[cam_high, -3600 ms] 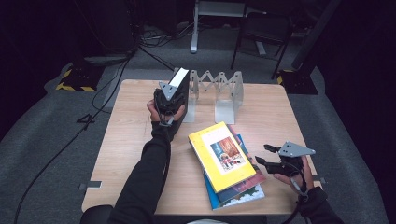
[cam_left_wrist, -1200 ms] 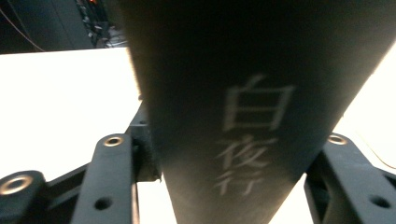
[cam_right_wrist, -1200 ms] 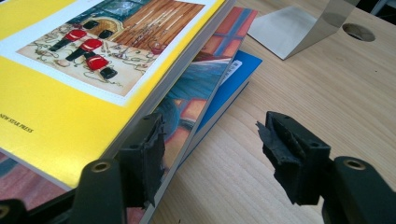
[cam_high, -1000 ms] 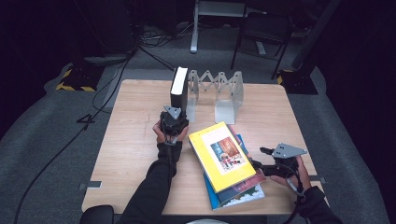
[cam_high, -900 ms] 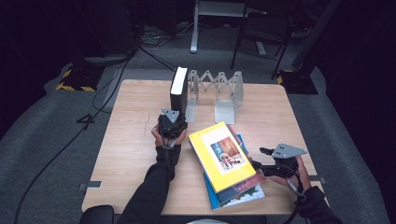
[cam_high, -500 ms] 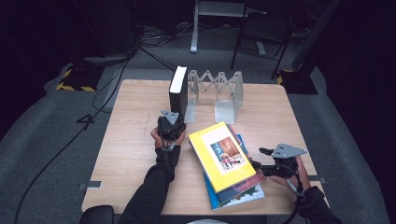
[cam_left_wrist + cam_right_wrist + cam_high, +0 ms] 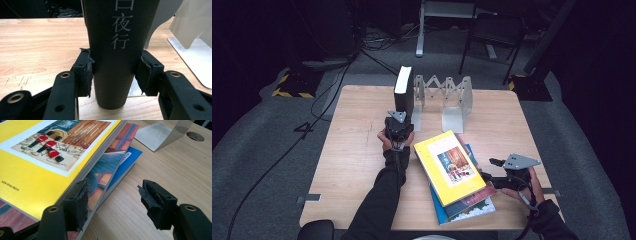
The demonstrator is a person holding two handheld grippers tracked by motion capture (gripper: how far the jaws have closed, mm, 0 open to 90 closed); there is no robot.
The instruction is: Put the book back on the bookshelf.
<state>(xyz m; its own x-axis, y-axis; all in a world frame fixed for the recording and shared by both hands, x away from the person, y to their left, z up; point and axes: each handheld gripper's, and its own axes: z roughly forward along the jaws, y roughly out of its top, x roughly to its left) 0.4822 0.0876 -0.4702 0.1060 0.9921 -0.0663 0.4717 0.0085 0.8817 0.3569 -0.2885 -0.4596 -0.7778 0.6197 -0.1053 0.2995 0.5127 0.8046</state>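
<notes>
Black rubber pads on the fingers (image 7: 85, 67) of the left gripper (image 7: 113, 67) press against both sides of the black book (image 7: 117, 30) low on its spine. They have just been closing, with the book between them, so this hand is clenched on it. The book stands upright on the wooden surface (image 7: 352, 150), at the left end of the folding metal rack (image 7: 447, 95) and just beside its first plate. From above, the left gripper (image 7: 402, 116) sits at the foot of that book (image 7: 403, 90).

The right gripper (image 7: 112, 195) has its fingers spread and grasps nothing. One finger lies over the near edge of the yellow book (image 7: 30, 170) and the other hangs above bare wood. In the high view the right gripper (image 7: 491, 169) waits at the right side of the pile, which lies flat near the front of the surface, well apart from the rack.

By my reading one book is shelved, or nearly so, since it only needs letting go. Three are left: the yellow book (image 7: 449, 167) on top, a red and teal book (image 7: 107, 165) under it, and a blue book (image 7: 126, 162) at the bottom. The rack's other slots stand empty, so most of the job is ahead.
</notes>
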